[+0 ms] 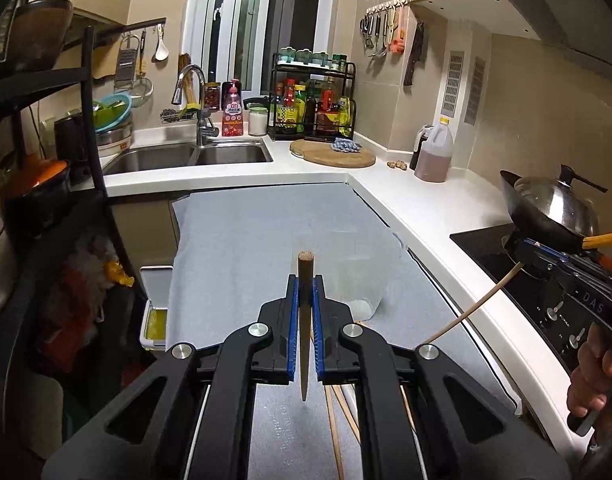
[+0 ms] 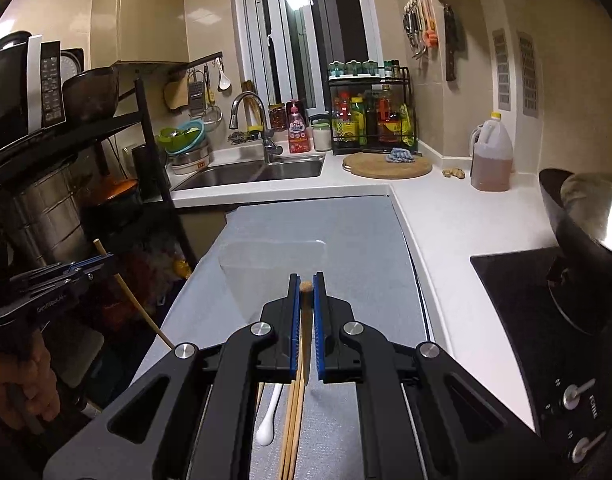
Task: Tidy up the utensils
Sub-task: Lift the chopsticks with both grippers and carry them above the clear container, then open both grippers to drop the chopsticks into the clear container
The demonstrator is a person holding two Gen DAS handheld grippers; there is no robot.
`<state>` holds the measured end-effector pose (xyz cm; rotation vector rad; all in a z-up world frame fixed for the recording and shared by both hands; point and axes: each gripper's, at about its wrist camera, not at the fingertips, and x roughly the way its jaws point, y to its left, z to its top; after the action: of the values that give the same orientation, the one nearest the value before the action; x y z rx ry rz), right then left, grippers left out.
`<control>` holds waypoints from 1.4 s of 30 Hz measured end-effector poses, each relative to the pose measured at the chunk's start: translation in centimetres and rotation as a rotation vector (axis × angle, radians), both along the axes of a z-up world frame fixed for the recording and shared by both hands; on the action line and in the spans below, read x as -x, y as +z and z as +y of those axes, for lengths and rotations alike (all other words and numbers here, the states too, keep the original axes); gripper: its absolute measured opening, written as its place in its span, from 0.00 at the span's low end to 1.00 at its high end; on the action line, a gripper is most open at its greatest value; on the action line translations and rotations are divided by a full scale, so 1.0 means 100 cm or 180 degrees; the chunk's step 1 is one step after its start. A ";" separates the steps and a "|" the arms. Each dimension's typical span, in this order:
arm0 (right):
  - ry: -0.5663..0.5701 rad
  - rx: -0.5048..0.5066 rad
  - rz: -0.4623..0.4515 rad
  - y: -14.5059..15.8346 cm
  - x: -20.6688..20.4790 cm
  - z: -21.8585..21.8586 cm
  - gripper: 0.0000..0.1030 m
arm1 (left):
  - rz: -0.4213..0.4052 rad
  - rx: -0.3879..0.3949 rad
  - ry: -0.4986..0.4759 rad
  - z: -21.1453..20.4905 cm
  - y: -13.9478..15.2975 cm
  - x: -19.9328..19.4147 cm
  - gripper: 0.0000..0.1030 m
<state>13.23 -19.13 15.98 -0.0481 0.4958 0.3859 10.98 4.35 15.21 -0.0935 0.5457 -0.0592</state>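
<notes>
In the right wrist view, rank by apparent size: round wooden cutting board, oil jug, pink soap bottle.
Largest to smallest:
1. Round wooden cutting board
2. Oil jug, close behind the board in area
3. Pink soap bottle
These are picture sizes only, and fisheye distortion affects them.

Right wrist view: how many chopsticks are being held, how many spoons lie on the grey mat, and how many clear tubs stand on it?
Held chopsticks: 2
Spoons: 1
Clear tubs: 1
Total: 4

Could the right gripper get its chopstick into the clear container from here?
Probably yes. The right gripper, shut on a chopstick, points toward the clear container just ahead on the grey mat, with nothing visible between them.
</notes>
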 end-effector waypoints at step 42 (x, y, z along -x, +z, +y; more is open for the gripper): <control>0.0116 -0.0381 0.0262 0.006 -0.151 0.032 0.06 | 0.0149 0.0307 -0.0240 0.004 0.007 -0.155 0.06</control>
<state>28.33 -15.91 16.57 0.0747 0.5528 0.4539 26.44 4.72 15.88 -0.1687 0.5929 -0.1571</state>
